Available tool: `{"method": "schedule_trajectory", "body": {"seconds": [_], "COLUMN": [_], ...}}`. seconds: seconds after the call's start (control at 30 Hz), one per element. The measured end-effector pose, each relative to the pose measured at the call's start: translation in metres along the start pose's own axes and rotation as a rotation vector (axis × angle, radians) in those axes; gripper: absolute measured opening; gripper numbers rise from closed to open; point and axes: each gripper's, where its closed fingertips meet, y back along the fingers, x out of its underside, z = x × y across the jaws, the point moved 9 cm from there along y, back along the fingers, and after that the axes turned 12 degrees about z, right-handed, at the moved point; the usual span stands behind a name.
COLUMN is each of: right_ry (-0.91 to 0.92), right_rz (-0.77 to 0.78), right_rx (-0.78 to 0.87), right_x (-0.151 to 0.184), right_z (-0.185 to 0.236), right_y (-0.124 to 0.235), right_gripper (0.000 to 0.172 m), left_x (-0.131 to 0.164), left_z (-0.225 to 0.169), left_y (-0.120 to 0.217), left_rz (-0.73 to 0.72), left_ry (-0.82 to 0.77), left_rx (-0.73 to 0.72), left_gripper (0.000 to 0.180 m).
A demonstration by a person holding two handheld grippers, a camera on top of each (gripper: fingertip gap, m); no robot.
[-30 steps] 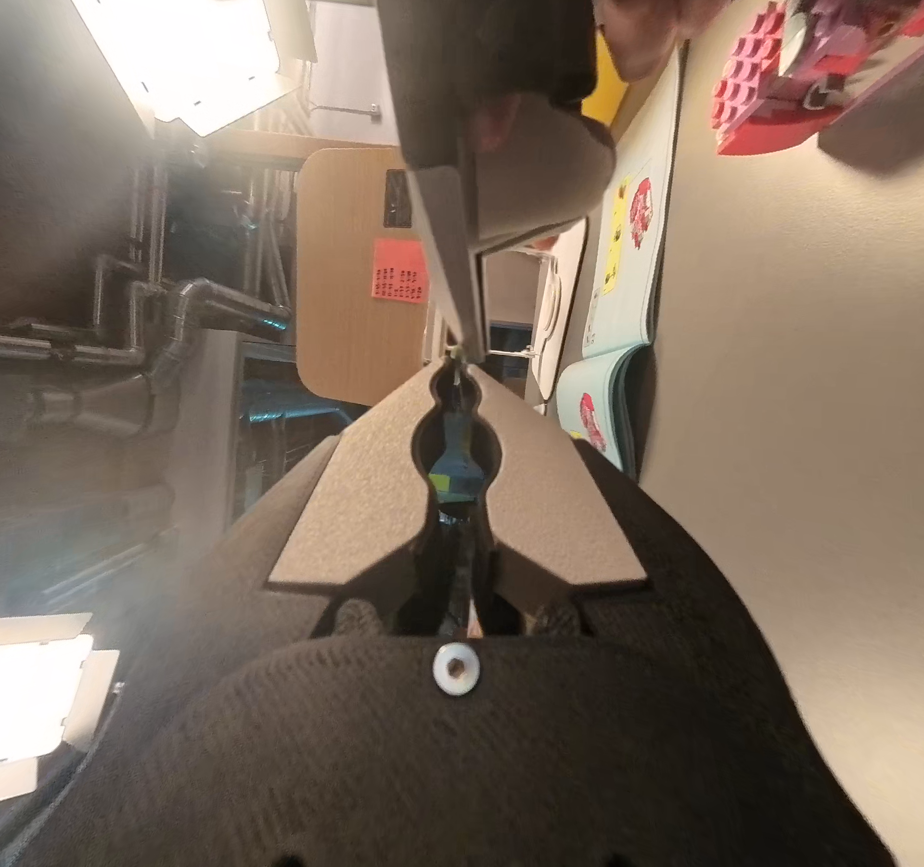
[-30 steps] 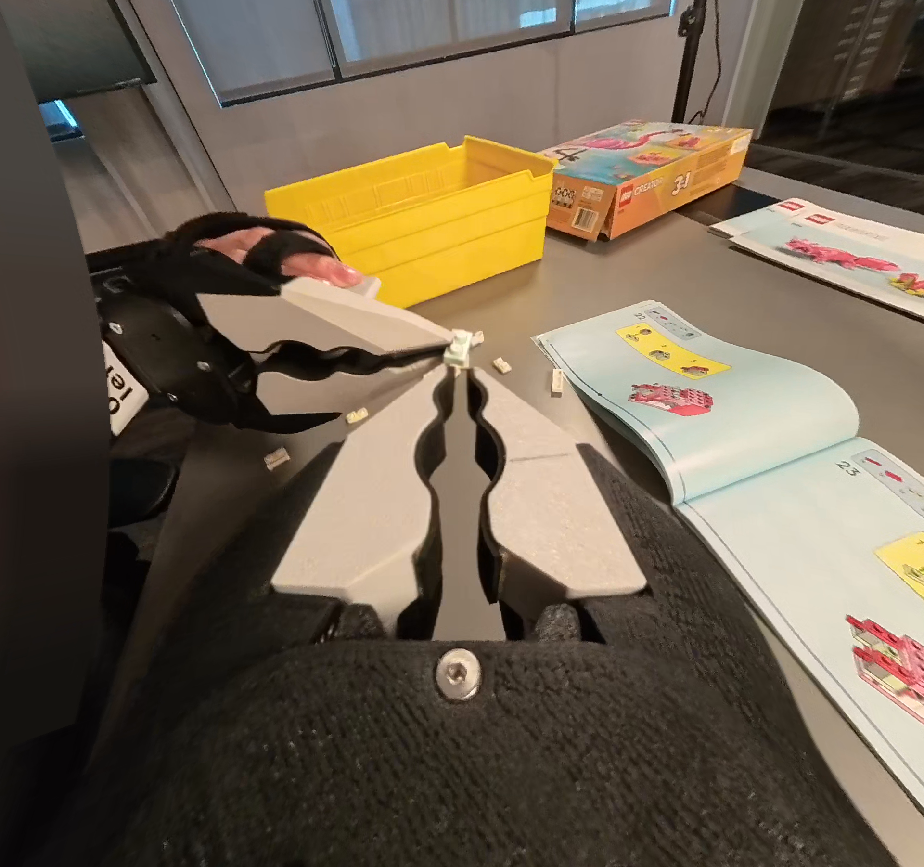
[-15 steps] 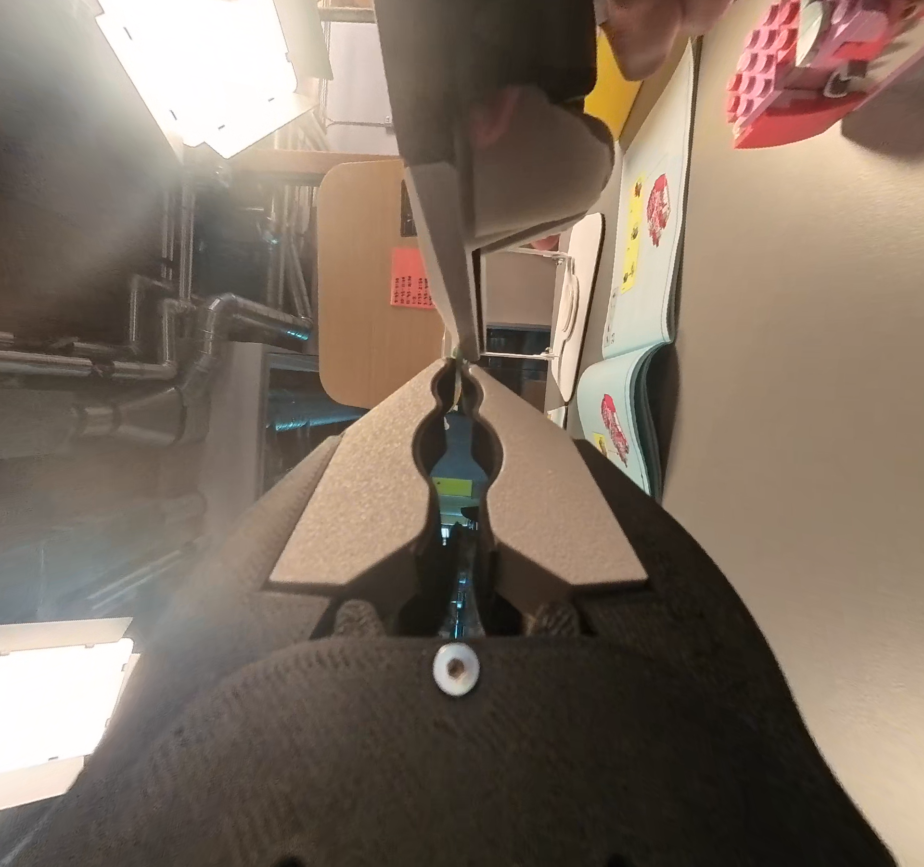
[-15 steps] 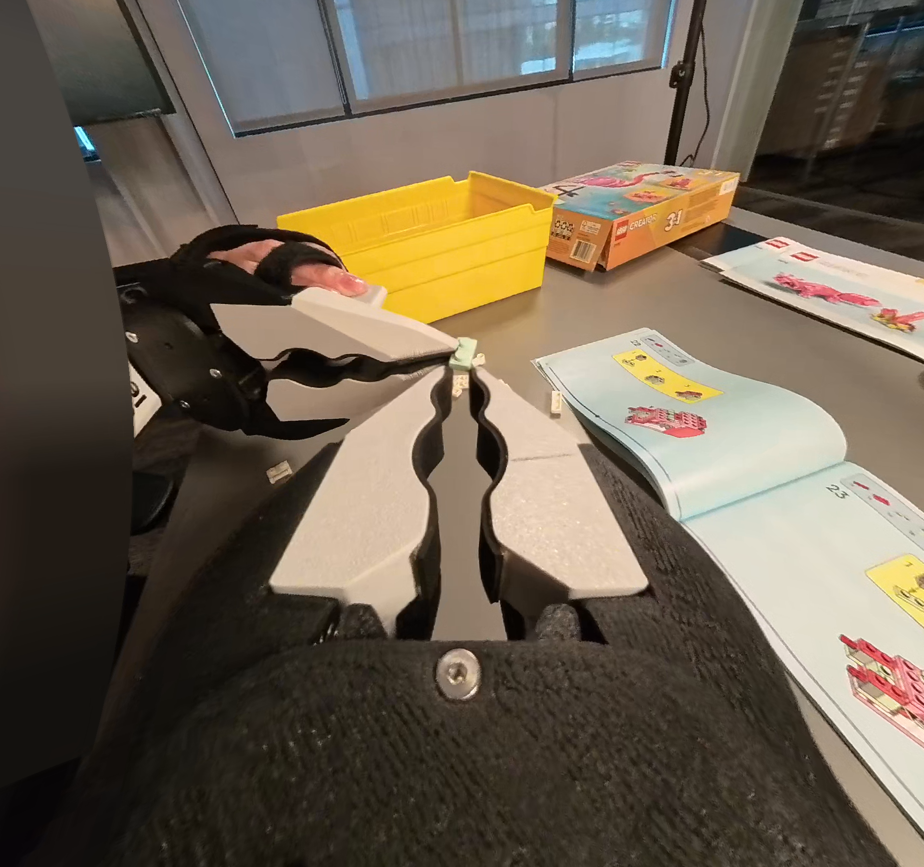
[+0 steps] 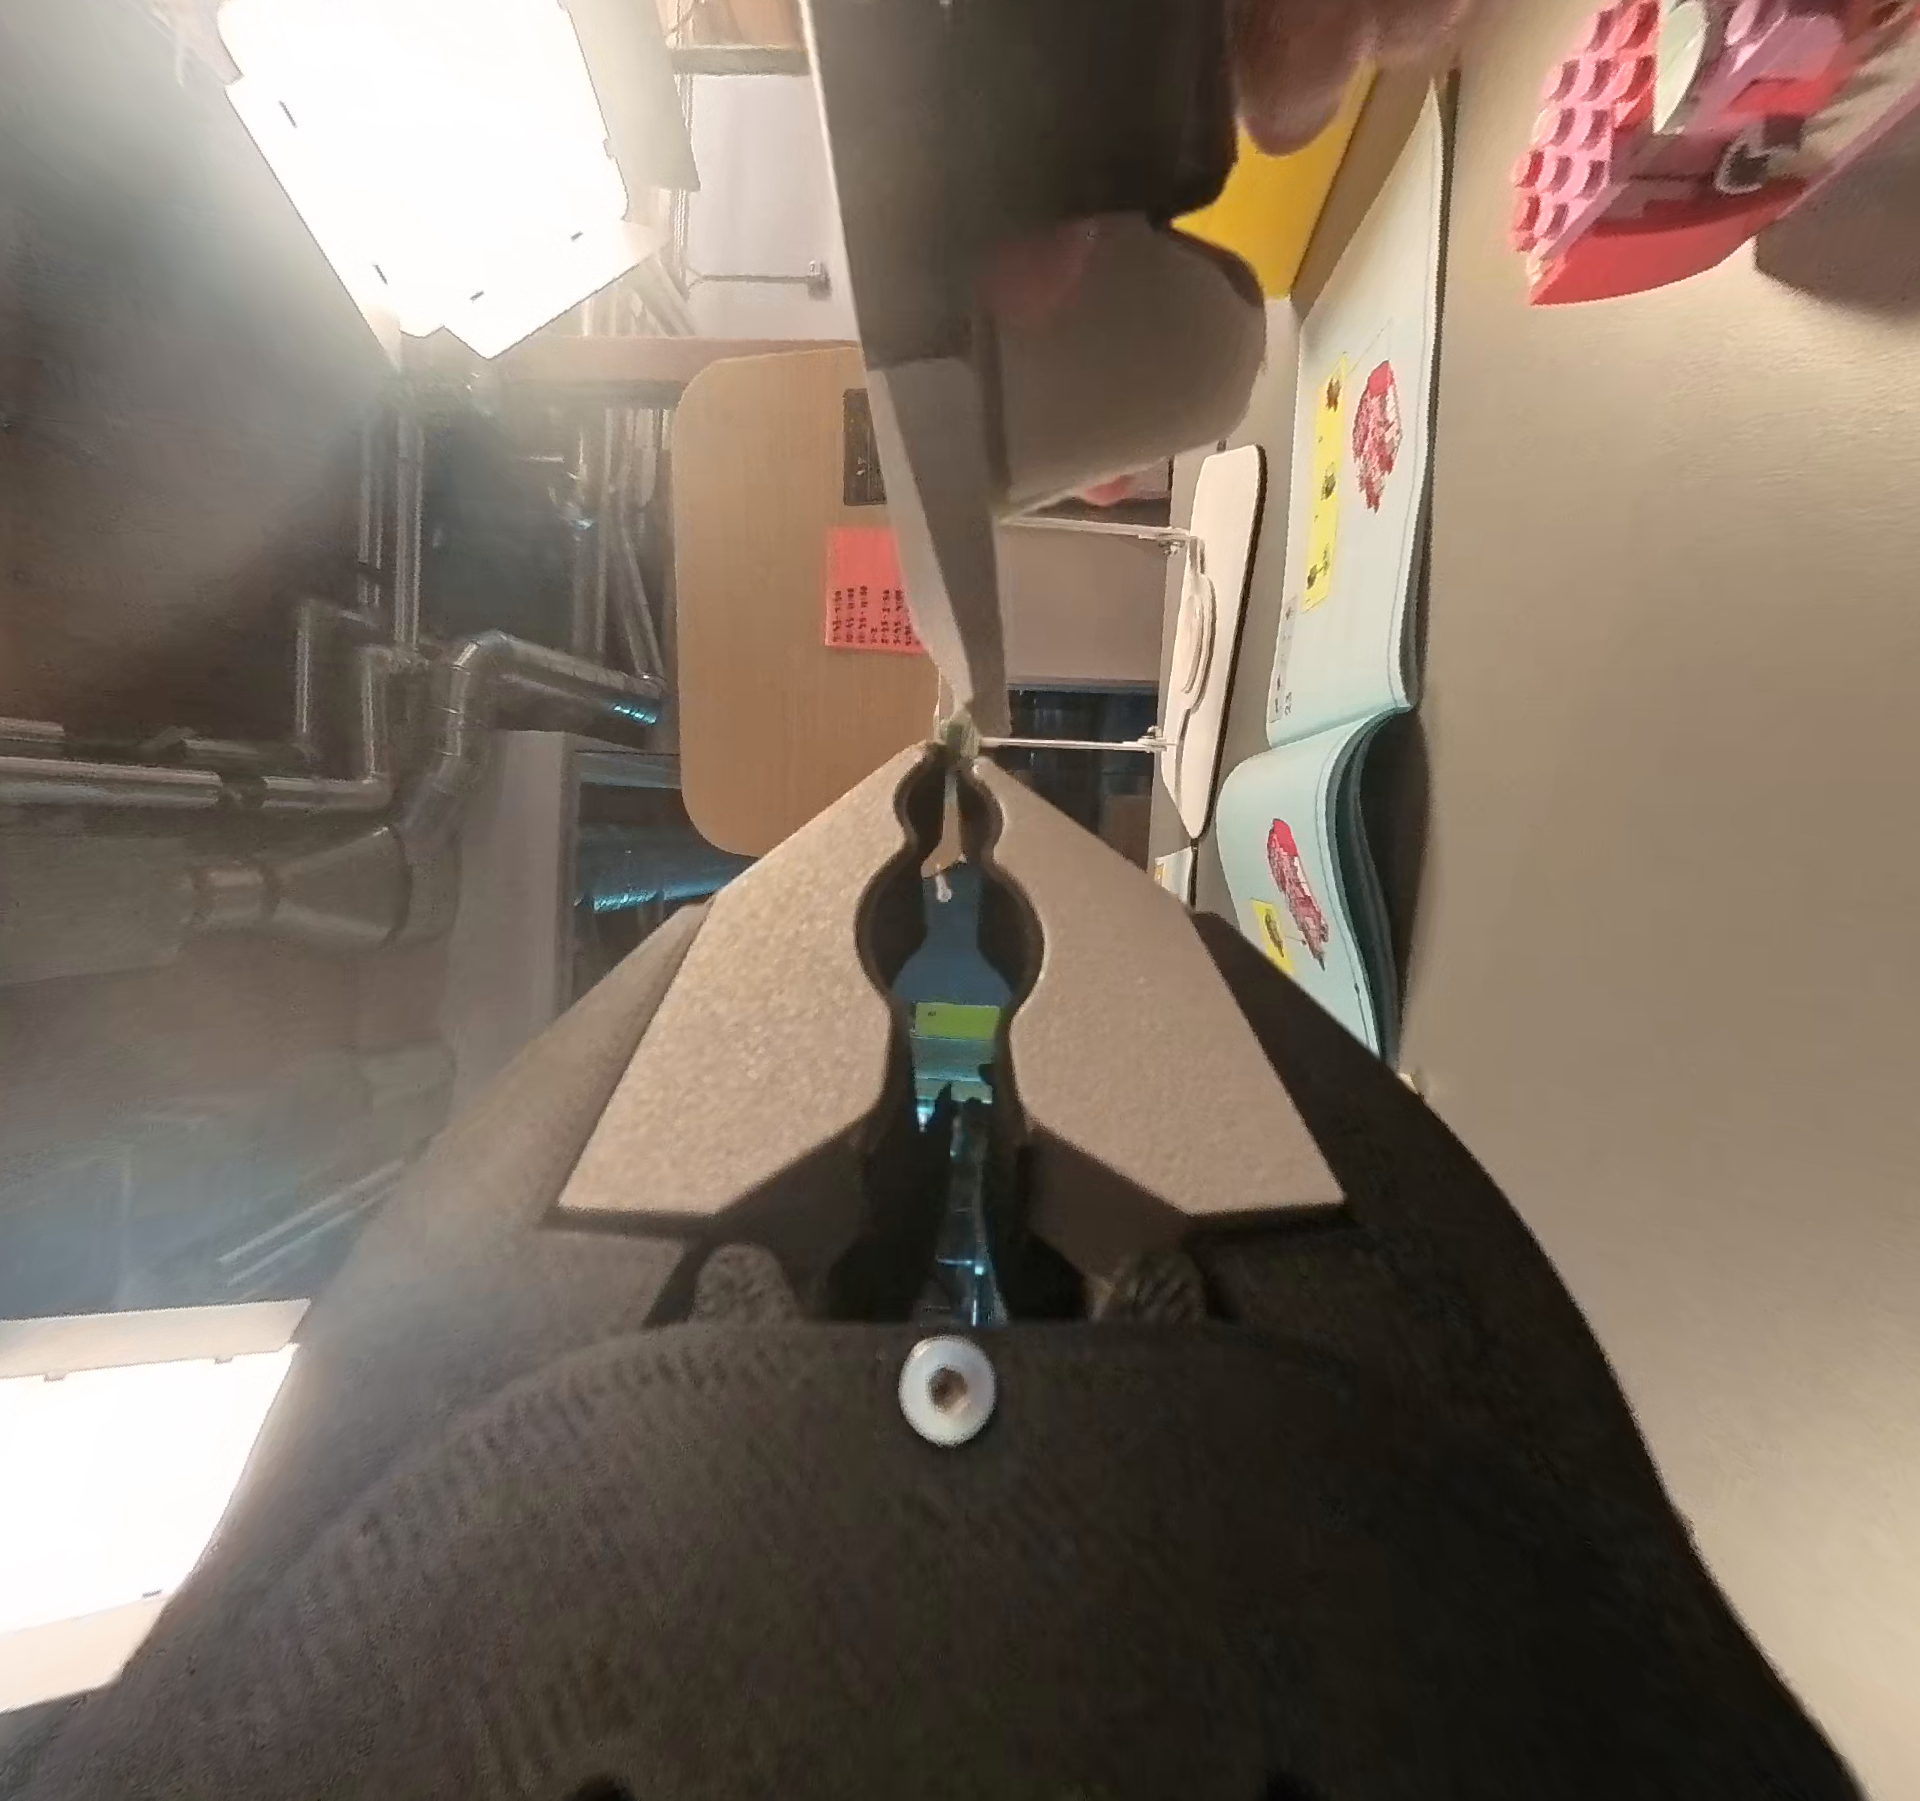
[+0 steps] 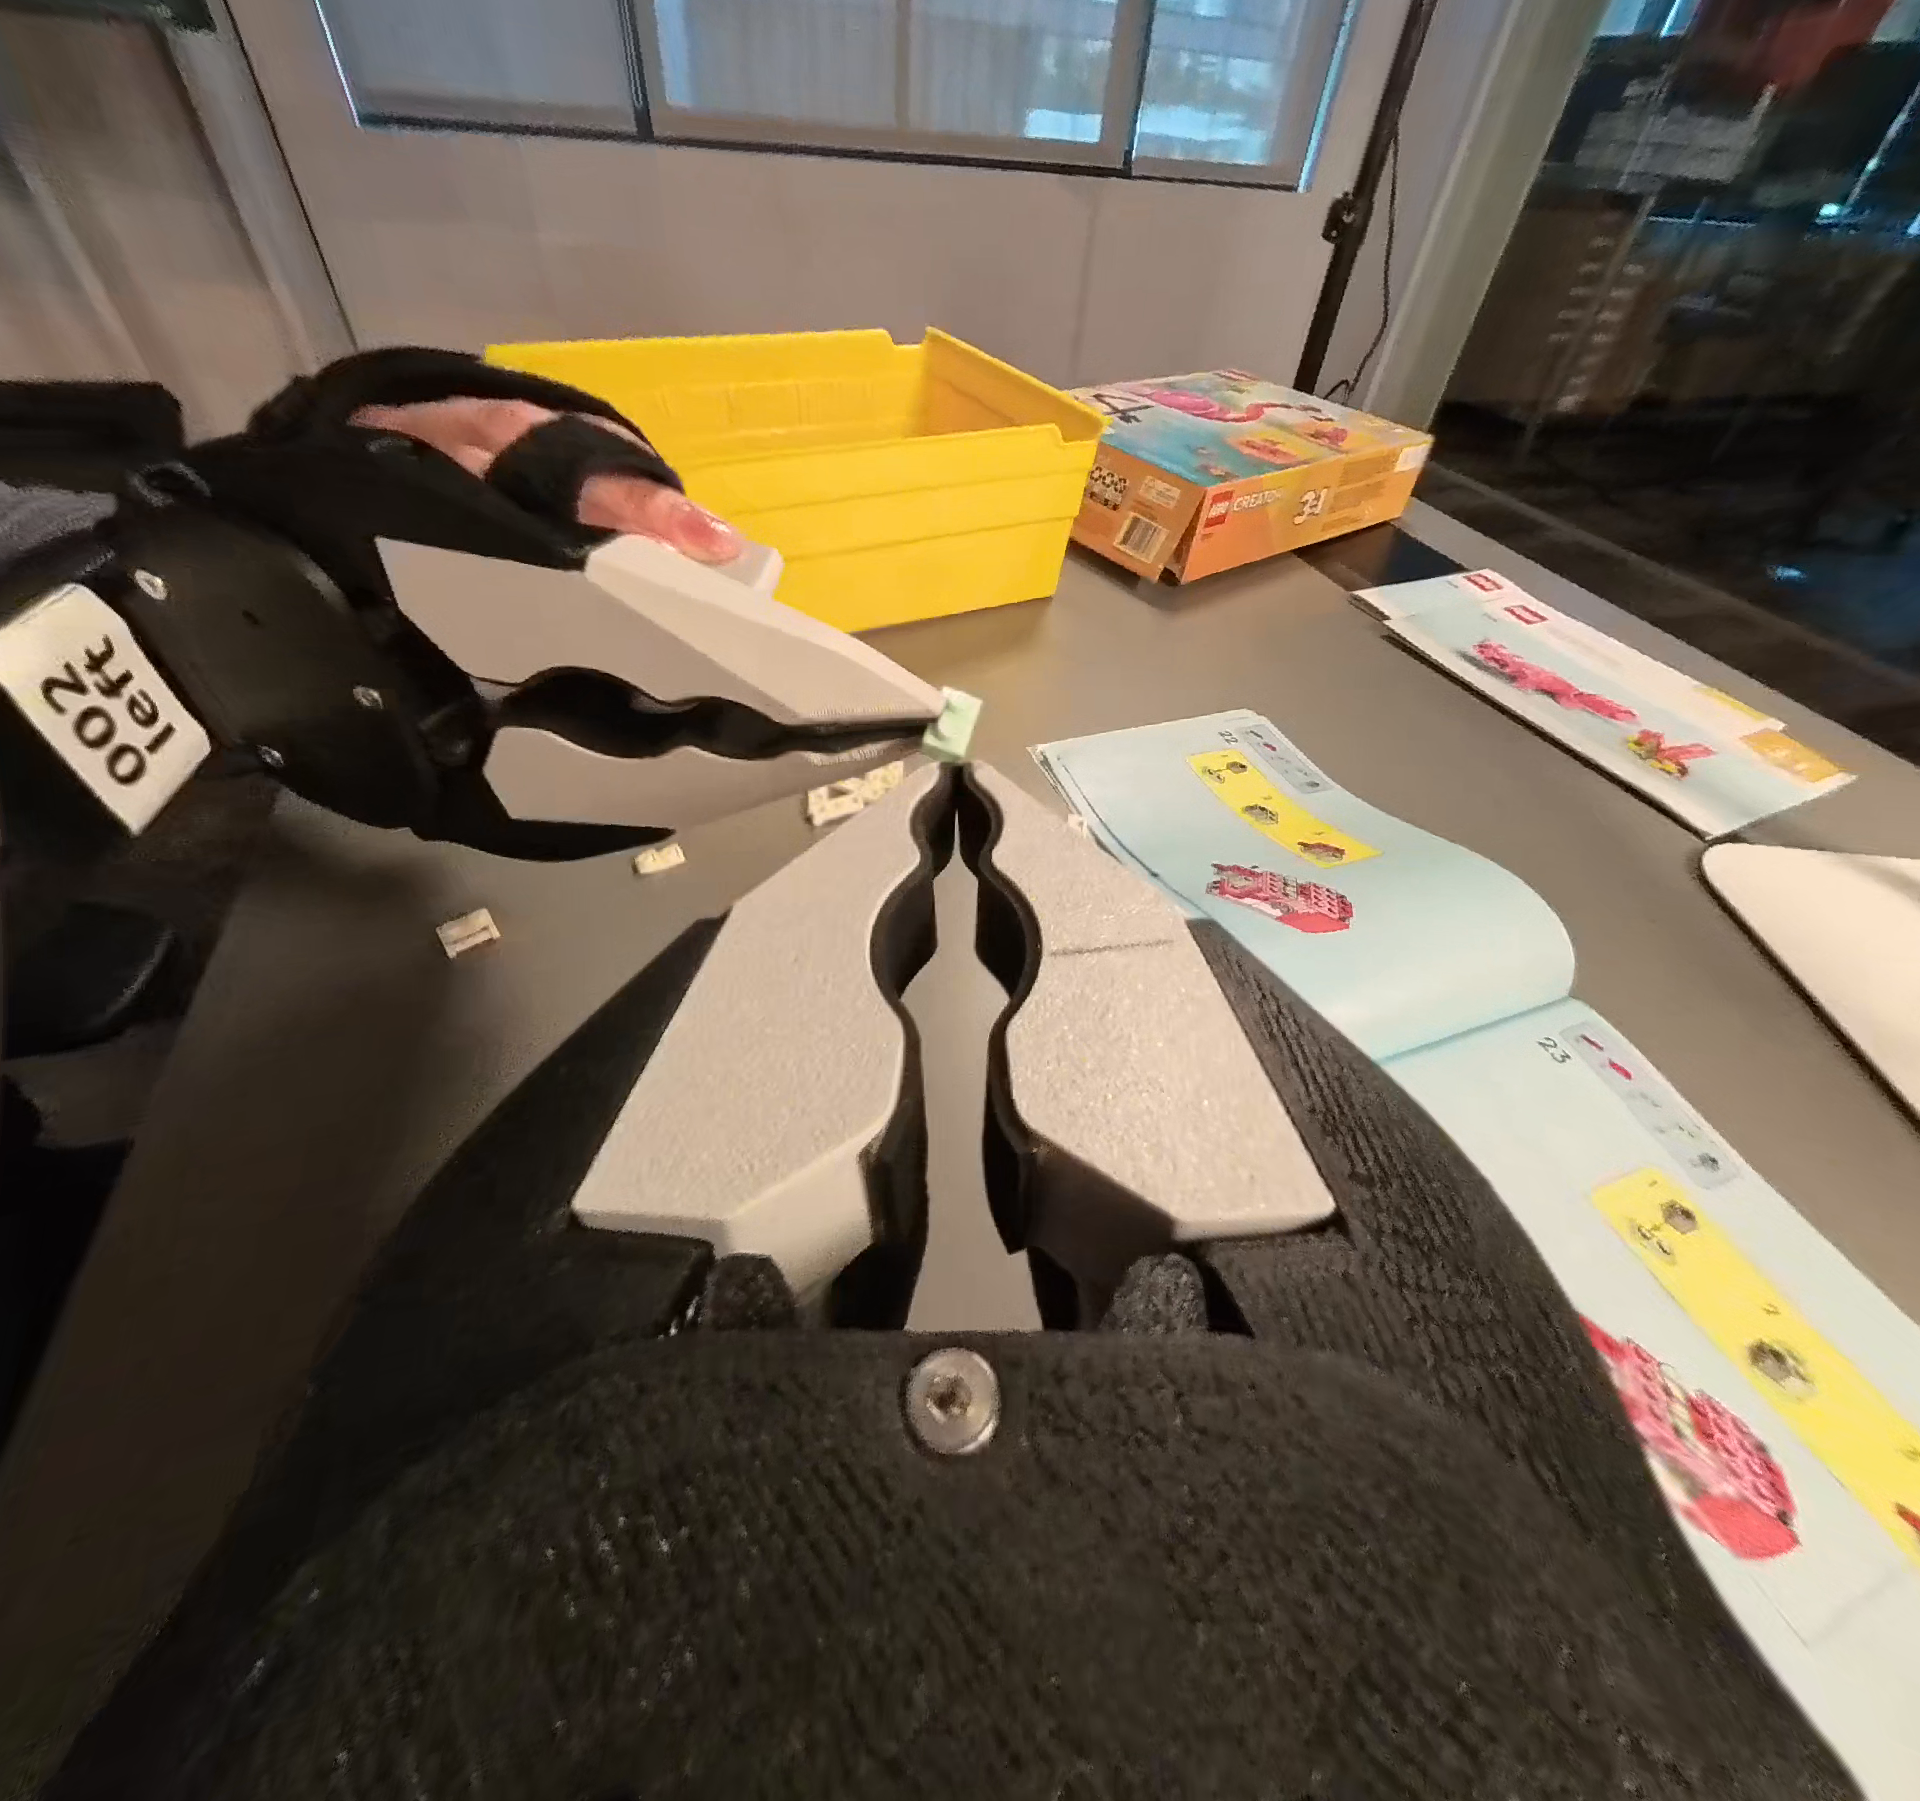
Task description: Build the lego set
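My left gripper [image 5: 954, 764] is shut on a small pale green brick [image 5: 956, 735], pinched at its very tips. The right wrist view shows the same gripper [image 6: 930, 728] reaching in from the left with the green brick [image 6: 954, 728] sticking out of its tips, above the grey table [image 6: 1195, 650]. My right gripper [image 6: 956, 777] is shut with nothing between its pads, its tips right under the green brick. In the left wrist view the right gripper [image 5: 968, 702] comes down from above and its shut tips meet the brick.
A yellow bin [image 6: 883, 473] and a cardboard toy box [image 6: 1247, 473] stand at the back. An open instruction booklet [image 6: 1351, 878] lies to the right, another booklet [image 6: 1610, 702] beyond it. Small white pieces [image 6: 852, 795] lie scattered on the table. A pink and red brick model [image 5: 1662, 110] stands nearby. The tips of both grippers are at nearly the same place.
My right gripper's fingers stood slightly apart and have now come together, with nothing between them, under the green brick. The left gripper has kept the brick. The right view has swung to the right.
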Motion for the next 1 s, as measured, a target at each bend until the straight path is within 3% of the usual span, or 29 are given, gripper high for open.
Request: {"method": "schedule_trajectory", "body": {"seconds": [0.1,0.2,0.4,0.77,0.97,1.0], "right_ry": [-0.019,-0.09,-0.139,-0.105,-0.026,-0.004], "right_rz": [0.004,-0.022,-0.067,-0.047,0.004,0.014], "right_rx": [-0.027,-0.106,-0.161,-0.114,-0.049,-0.022], "right_x": [-0.001,-0.002,-0.002,-0.001,0.0,-0.001], "right_z": [0.002,0.0,-0.001,0.0,0.007,0.009], "right_y": [0.001,0.004,0.005,0.004,0.002,0.003], "right_gripper": [0.002,0.017,0.016,0.006,0.006,0.006], "left_x": [0.001,0.002,0.002,-0.001,0.005,0.01], "left_z": [0.0,0.001,0.001,-0.002,-0.001,0.002], "left_y": [0.002,0.002,0.002,0.005,0.011,0.012], "left_rz": [-0.008,-0.008,-0.015,-0.03,-0.064,-0.047], "left_ry": [-0.012,-0.032,-0.047,-0.031,0.152,0.192], "left_rx": [-0.01,-0.028,-0.036,-0.017,0.118,0.133], "left_gripper": [0.001,0.001,0.001,0.001,0.003,0.013]}}
